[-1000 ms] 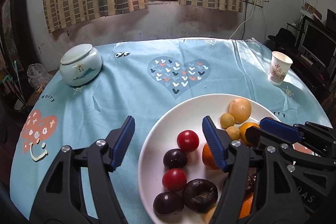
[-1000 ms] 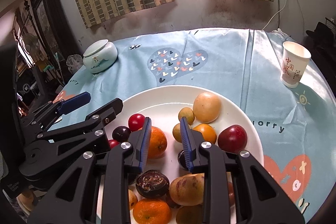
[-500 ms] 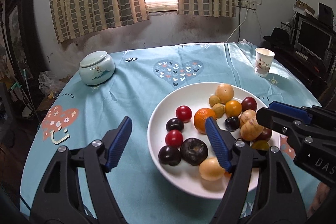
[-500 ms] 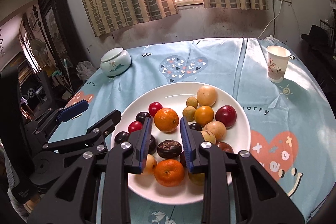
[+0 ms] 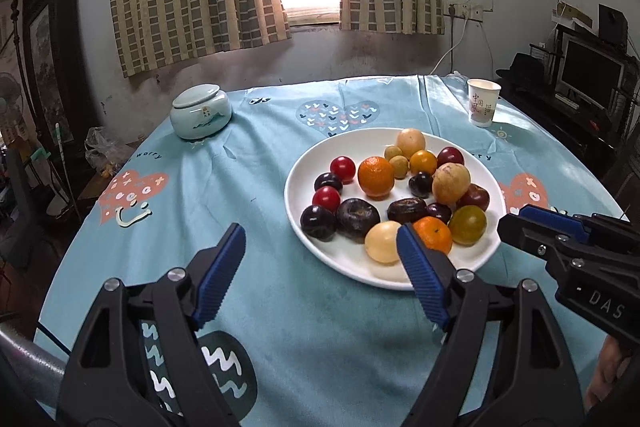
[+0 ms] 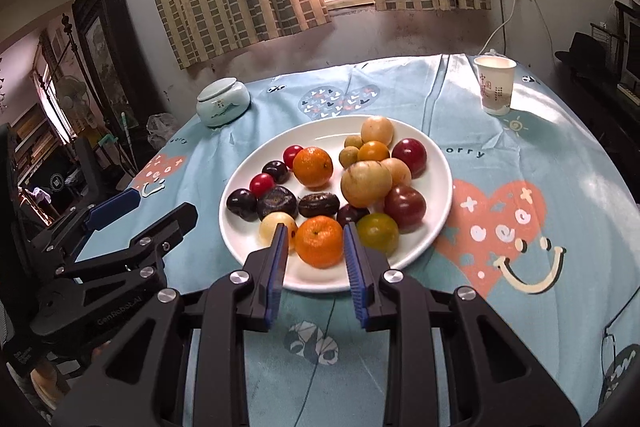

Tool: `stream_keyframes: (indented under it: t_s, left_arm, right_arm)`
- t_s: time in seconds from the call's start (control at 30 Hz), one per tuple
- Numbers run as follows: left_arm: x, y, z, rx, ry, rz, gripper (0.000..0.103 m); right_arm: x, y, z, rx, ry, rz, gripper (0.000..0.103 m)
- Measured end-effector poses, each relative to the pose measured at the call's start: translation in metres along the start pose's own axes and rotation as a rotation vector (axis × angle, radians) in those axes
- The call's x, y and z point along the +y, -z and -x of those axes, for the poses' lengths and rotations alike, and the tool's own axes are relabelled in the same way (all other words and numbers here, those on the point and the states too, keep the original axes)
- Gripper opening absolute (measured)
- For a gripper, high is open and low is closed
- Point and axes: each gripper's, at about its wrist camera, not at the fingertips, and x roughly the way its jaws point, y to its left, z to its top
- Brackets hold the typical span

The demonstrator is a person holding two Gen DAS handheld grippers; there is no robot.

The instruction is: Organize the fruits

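Tools first, fruit beyond: the right tool (image 6: 314,259) hangs over the near edge of the worktop (image 6: 520,155) with its blue pads drawn narrow and nothing between them, and the nearest orange (image 6: 320,241) sits dead ahead at its twelve o'clock, just inside the near rim of the white plate (image 6: 436,227). The left tool (image 5: 320,273), whose jaws have just been opening, stands wide and empty over bare cloth, with the plate up at its one o'clock. By that reading the right hand is the nearer and better lined up for a pick. Beyond the orange lie dark plums, red cherry tomatoes and yellow fruit, crowded together. Farther off stand a lidded jar (image 6: 223,103) at eleven o'clock and a paper cup (image 6: 495,85) at one o'clock.
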Motion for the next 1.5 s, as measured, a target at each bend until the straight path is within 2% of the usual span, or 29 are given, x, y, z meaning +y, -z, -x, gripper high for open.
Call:
stream_keyframes:
  t_s: [0.03, 0.1, 0.3, 0.47, 0.5, 0.53, 0.6, 0.7, 0.77, 0.87, 1.0, 1.13, 1.5]
  left_arm:
    - [-0.001, 0.004, 0.002, 0.002, 0.003, 0.002, 0.082]
    - [-0.002, 0.013, 0.005, 0.002, 0.010, 0.007, 0.092]
    - [-0.009, 0.026, 0.011, -0.010, 0.003, -0.008, 0.099]
    - [-0.009, 0.036, 0.015, 0.013, 0.009, 0.024, 0.101]
    - [-0.011, 0.039, 0.016, 0.018, 0.003, 0.019, 0.101]
    - [-0.013, 0.041, 0.017, 0.022, -0.001, 0.010, 0.101]
    - [-0.016, 0.045, 0.023, 0.016, -0.028, -0.008, 0.101]
    - [-0.015, 0.048, 0.032, -0.001, -0.032, -0.008, 0.101]
    - [-0.010, 0.049, 0.032, 0.010, -0.048, 0.016, 0.101]
    - [-0.002, 0.050, 0.028, 0.042, -0.008, 0.043, 0.101]
    - [-0.003, 0.052, 0.025, 0.042, -0.020, 0.034, 0.101]
    - [-0.007, 0.053, 0.021, 0.063, 0.000, 0.018, 0.101]
    - [-0.008, 0.055, 0.020, 0.063, 0.012, 0.019, 0.101]
  right_arm:
    - [-0.002, 0.005, 0.001, 0.001, 0.002, -0.008, 0.030]
    - [-0.005, 0.015, 0.002, 0.007, 0.006, -0.017, 0.030]
    - [-0.008, 0.036, 0.002, 0.027, 0.025, -0.013, 0.031]
    - [-0.008, 0.051, 0.009, 0.010, 0.067, -0.010, 0.031]
    - [-0.008, 0.053, 0.012, -0.001, 0.080, -0.010, 0.034]
    - [-0.008, 0.055, 0.015, -0.012, 0.088, -0.011, 0.051]
    - [-0.006, 0.061, 0.026, -0.063, 0.148, -0.010, 0.067]
    - [-0.003, 0.066, 0.036, -0.108, 0.135, 0.016, 0.070]
    - [-0.004, 0.066, 0.031, -0.086, 0.144, 0.024, 0.077]
    - [-0.004, 0.066, 0.023, -0.042, 0.161, 0.028, 0.077]
    - [-0.004, 0.068, 0.014, 0.004, 0.176, 0.034, 0.079]
    - [-0.008, 0.072, 0.001, 0.080, 0.177, 0.012, 0.079]
    - [-0.010, 0.073, 0.004, 0.068, 0.178, -0.003, 0.079]
